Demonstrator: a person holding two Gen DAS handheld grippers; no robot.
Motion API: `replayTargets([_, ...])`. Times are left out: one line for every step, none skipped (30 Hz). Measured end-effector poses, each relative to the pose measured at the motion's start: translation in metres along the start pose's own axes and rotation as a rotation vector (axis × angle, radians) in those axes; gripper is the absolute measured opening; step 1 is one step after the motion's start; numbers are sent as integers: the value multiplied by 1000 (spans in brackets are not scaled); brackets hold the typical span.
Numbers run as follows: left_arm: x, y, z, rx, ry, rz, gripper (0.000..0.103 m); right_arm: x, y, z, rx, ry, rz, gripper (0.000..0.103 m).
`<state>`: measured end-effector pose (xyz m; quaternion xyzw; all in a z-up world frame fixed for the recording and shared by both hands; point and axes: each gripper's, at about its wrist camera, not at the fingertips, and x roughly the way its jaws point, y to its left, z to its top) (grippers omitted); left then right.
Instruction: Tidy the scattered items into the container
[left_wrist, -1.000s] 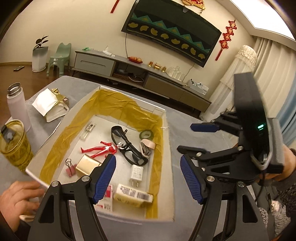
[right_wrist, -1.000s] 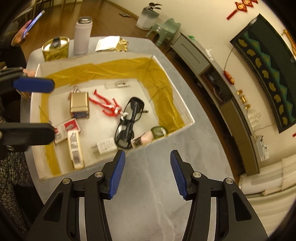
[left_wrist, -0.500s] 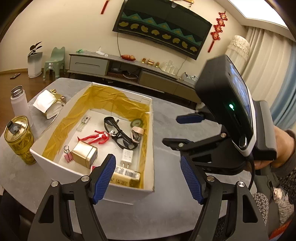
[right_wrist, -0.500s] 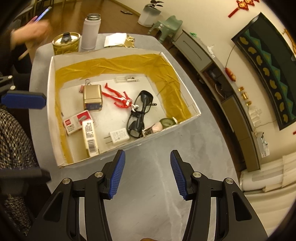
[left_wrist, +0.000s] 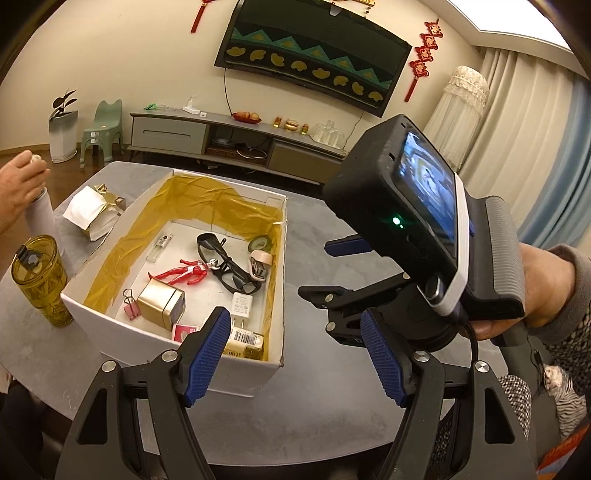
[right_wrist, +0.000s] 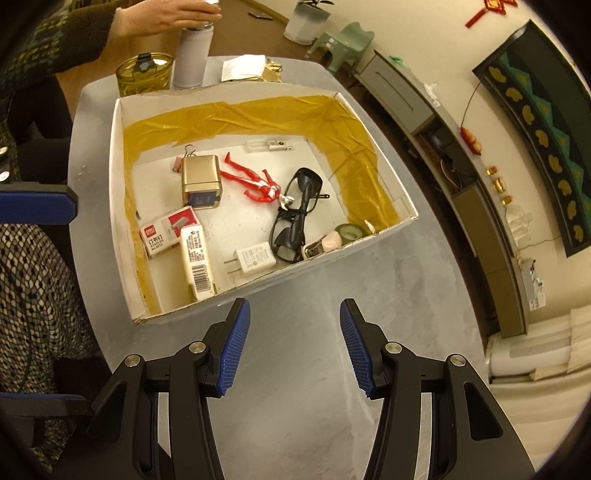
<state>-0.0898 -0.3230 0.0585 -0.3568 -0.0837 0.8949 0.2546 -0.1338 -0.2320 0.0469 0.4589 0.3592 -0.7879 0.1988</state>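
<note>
A white cardboard box (right_wrist: 122, 206) (left_wrist: 236, 369) with yellow tape inside stands on the grey table. In it lie black glasses (right_wrist: 295, 218) (left_wrist: 229, 266), a red figure (right_wrist: 255, 182) (left_wrist: 184, 272), a gold tin (right_wrist: 201, 179) (left_wrist: 160, 302), a white charger (right_wrist: 255, 260) (left_wrist: 242, 304), a staple box (right_wrist: 166, 232), a barcoded pack (right_wrist: 195, 260), a pink binder clip (left_wrist: 131, 308) and tape rolls (right_wrist: 347, 233). My left gripper (left_wrist: 295, 354) hovers open and empty above the box's near corner. My right gripper (right_wrist: 293, 345) is open and empty over bare table beside the box.
A yellow-green tumbler (left_wrist: 40, 280) (right_wrist: 144, 75) and a white bottle (right_wrist: 192, 55) stand beyond the box; another person's hand (right_wrist: 166, 16) rests on the bottle. A gold-and-white packet (left_wrist: 94, 210) lies nearby. The right gripper's body and holding hand (left_wrist: 546, 291) fill the right of the left wrist view.
Both grippers have pulled back and up from the box, so it looks smaller and farther. A person's hand has come onto the white bottle. Nothing in the box has moved.
</note>
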Motion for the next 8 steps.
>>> replayTargets([0, 1, 0, -3, 1, 0, 74, 1, 0, 0, 3, -1, 2, 54])
replayTargets([-1, 2, 0, -4, 1, 1, 74, 1, 0, 1, 5, -2, 3, 54])
replayTargets([-2, 2, 0, -5, 0, 3, 74, 1, 0, 1, 8, -2, 6, 54])
replayTargets([-2, 3, -1, -6, -1, 5, 74, 2, 0, 1, 9, -2, 7, 54])
replayTargets([-3, 4, -1, -8, -1, 6, 74, 2, 1, 2, 7, -1, 6, 54])
replayTargets([-3, 5, -1, -9, -1, 6, 74, 2, 2, 2, 4, 0, 6, 54])
replayTargets([-3, 5, -1, -10, -1, 8, 74, 2, 3, 2, 3, 2, 8, 54])
replayTargets([-3, 6, -1, -11, 0, 11, 74, 2, 4, 2, 1, 6, 10, 54])
